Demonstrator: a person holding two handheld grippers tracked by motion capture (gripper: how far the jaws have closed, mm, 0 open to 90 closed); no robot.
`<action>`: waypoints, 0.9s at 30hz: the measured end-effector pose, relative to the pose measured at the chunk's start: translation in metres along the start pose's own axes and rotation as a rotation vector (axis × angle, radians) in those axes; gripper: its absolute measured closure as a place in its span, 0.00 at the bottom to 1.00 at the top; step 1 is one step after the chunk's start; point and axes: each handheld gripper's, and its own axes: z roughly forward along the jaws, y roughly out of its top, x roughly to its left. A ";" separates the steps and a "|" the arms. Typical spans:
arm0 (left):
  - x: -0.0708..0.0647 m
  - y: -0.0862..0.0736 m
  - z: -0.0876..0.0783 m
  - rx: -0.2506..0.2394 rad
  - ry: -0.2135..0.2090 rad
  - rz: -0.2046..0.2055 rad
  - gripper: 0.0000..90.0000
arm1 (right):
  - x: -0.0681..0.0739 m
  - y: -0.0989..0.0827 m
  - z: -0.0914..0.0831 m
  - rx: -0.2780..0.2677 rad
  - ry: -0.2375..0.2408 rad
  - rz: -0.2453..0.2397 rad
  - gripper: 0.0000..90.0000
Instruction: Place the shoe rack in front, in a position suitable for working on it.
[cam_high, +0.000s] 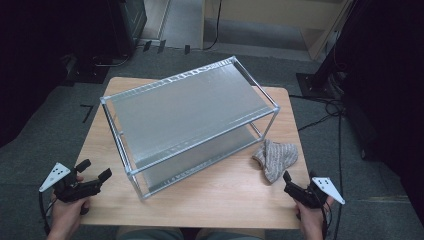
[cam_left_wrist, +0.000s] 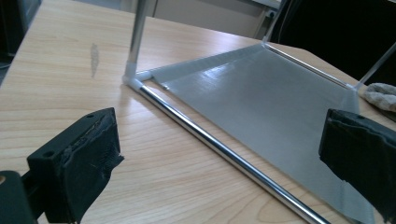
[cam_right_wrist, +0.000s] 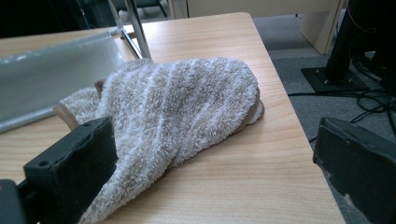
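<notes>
Right gripper: we see its jaws spread wide with nothing between the pads, aimed at the towel just ahead of it. Left gripper: jaws likewise wide apart and empty, facing the near left corner of the shelf rack.

Towel: we note a small crumpled terry cloth, beige with pale stripes and a brown edge, fluffy pile. It lies on the table near the right edge, beside the rack's near right leg; in the right gripper view it sits directly in front of the jaws. Its long axis runs from the near end, by the right gripper, away toward the table's right edge, where the broader bunched part lies.

Surface: we record a light wood-grain tabletop. The rack has chrome tubes and two grey panels, set at an angle across the table. Room: grey carpet, dark surroundings, black cables on the floor at right.
</notes>
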 end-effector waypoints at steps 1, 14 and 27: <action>-0.002 0.000 0.000 0.003 -0.004 0.003 0.00 | 0.000 0.000 0.000 0.000 0.000 0.000 0.01; -0.031 0.002 -0.001 -0.015 -0.132 0.060 0.00 | 0.025 0.023 -0.001 -0.024 0.005 -0.017 0.17; -0.051 0.006 -0.007 -0.057 -0.214 0.098 0.05 | 0.056 0.057 0.026 -0.060 -0.031 -0.021 0.26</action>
